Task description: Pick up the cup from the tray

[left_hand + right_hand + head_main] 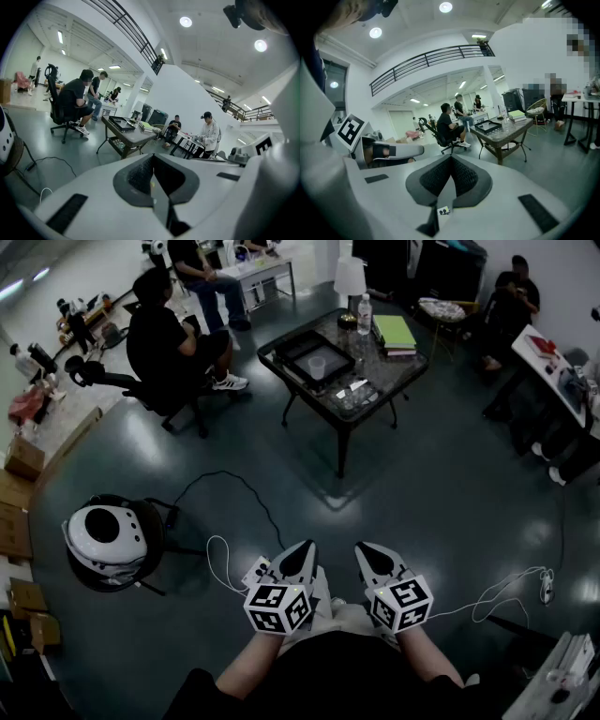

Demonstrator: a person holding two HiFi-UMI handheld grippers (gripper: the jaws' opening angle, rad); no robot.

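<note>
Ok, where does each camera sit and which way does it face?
Head view: on the person's head, steeply down at the floor; both forearms, left gripper, right gripper; table with tray and cup far ahead.
Left gripper view: on the left gripper, along its shut, empty jaws toward the table; right gripper at right.
Right gripper view: on the right gripper, along its shut, empty jaws toward the table; left gripper at left.
Shared: all three show the table with its tray.

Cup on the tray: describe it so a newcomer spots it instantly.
Find the dark glass-topped table ahead. On its left half lies a black rectangular tray, and the small clear plastic cup stands alone inside it, unlike the taller capped bottle outside.
</note>
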